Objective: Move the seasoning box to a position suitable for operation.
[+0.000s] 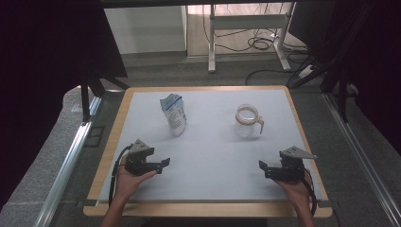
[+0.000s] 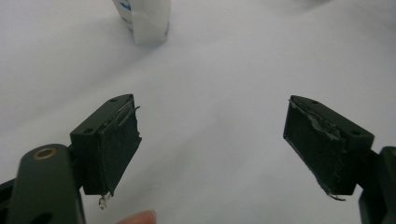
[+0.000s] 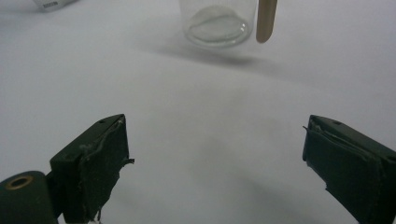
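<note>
Presently listed: glass jug, judged fragile and slippery, best taken by its handle; soft pouch, light; left gripper and right gripper held wide, empty.

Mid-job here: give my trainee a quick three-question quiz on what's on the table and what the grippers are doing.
1. True or false: the left gripper holds the pouch.
2. Which thing stands nearer the right gripper? A) pouch B) glass jug
3. Fill in: both grippers' jaws are ____.

Key: 1 false, its jaws are open with nothing between them and the pouch stands apart, farther up the table. 2 B. 3 open.
</note>
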Action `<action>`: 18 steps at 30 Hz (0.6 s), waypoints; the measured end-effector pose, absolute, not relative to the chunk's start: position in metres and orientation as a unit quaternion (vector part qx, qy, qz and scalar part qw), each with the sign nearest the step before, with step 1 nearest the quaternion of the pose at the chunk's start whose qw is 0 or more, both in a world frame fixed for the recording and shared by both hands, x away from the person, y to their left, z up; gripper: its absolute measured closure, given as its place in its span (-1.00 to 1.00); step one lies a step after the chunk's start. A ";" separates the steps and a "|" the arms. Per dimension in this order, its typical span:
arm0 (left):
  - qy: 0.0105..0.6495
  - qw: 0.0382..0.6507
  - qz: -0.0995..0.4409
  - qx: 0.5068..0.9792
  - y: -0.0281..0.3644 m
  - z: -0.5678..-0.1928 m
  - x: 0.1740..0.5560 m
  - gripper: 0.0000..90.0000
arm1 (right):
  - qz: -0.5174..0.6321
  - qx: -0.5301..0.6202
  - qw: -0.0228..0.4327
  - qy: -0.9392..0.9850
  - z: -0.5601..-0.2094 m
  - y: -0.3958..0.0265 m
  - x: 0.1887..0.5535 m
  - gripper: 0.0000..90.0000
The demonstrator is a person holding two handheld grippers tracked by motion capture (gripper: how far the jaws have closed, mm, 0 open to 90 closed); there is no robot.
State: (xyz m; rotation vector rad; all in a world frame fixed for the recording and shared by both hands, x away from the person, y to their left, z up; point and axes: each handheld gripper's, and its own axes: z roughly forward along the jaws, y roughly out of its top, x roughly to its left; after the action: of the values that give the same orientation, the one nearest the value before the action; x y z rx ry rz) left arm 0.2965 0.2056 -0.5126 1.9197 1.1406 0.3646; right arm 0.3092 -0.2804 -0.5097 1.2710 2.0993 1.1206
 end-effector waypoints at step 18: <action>0.451 0.421 0.154 0.772 0.197 -0.513 0.292 -0.45 | 0.413 0.452 0.214 0.761 -0.506 -0.278 0.315 -0.74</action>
State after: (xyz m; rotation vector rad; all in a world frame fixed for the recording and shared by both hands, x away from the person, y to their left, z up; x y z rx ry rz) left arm 0.2919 0.1970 -0.5128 1.9336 1.1293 0.3846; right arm 0.3149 -0.2775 -0.5063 1.2534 2.1111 1.1469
